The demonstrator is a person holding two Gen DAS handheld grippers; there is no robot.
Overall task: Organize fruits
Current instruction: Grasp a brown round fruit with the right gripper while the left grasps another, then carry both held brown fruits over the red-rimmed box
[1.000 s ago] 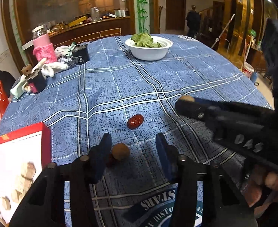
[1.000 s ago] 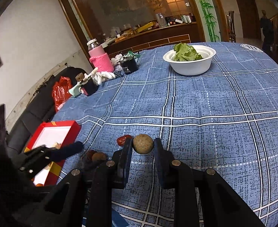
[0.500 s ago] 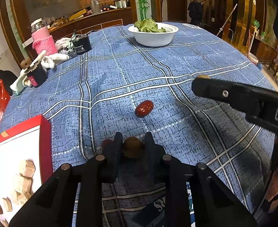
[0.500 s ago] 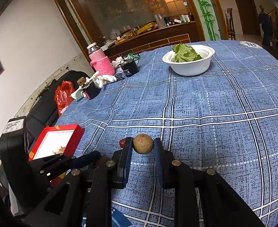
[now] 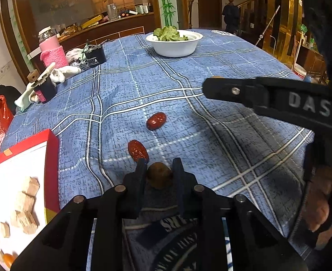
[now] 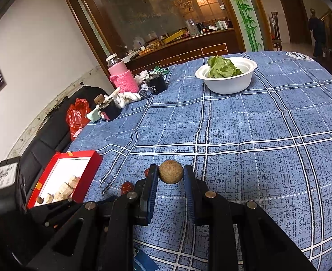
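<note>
Two grippers each clamped on a round fruit, left gripper (image 5: 159, 169) gripping brown fruit (image 5: 159, 175), right gripper (image 6: 170, 176) gripping tan ball (image 6: 171, 172), two red dates (image 5: 156, 120) on cloth (image 5: 233, 149), long axes diagonal.

- Tablecloth (image 6: 267, 135): blue, white plaid lines
- Bowl (image 6: 229, 83), far side: white; leaves (image 6: 221, 68) in it green
- Box (image 6: 84, 176), near left: red rim, white inside, tan blocks (image 5: 24, 207)
- Two dates (image 5: 156, 120) (image 5: 137, 150): dark red
- Round fruit (image 6: 171, 172): speckled tan-brown
- Round fruit (image 5: 159, 177): darker brown
- Jar sleeve (image 6: 124, 80): pink knit
- Gloves (image 6: 127, 97): white
- Both grippers (image 5: 159, 169) (image 6: 170, 172): black
</note>
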